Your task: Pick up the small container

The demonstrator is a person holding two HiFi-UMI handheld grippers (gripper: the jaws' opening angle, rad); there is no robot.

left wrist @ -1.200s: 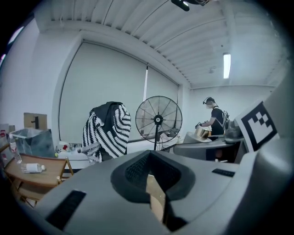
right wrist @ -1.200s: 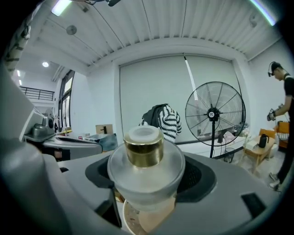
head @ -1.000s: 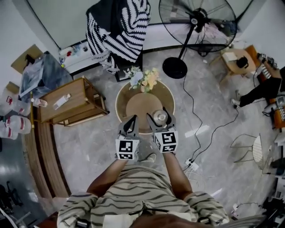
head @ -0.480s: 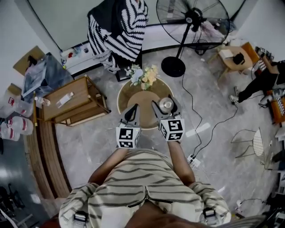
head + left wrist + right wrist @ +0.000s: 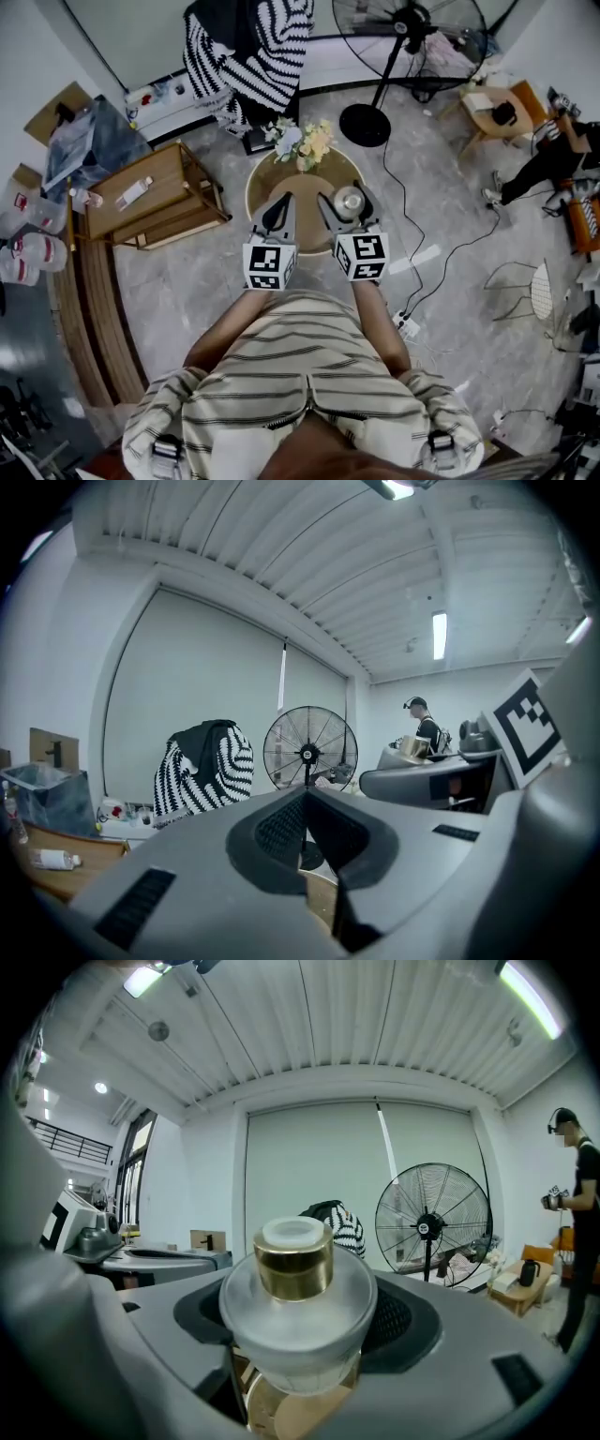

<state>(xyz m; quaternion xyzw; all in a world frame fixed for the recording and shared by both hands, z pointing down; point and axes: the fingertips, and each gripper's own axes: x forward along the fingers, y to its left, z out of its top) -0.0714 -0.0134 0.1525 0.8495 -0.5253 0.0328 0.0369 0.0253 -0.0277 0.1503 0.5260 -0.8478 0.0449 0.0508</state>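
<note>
One small container [image 5: 298, 1312], frosted with a gold collar, pinched in the right hand-held gripper [image 5: 346, 199] over the round wooden table [image 5: 259, 187], near flowers [image 5: 302, 142] at its far edge. Just beside, left hand-held gripper [image 5: 278, 208] pressed together on nothing. Around: grey stone floor [image 5: 187, 291], wooden crate [image 5: 155, 202] at left, fan [image 5: 408, 37] and striped garment [image 5: 248, 47] by the far wall.

No legible text, number, brand name or sign appears in any view. The only printed marks are black-and-white square patterns on the marker cube [image 5: 269, 267] of the left gripper [image 5: 281, 202] and on the second marker cube [image 5: 363, 256] of the right gripper [image 5: 347, 201]; these contain no letters or digits. A bottle [image 5: 131, 194] lying on the wooden table [image 5: 169, 173] carries a label too small to read.
</note>
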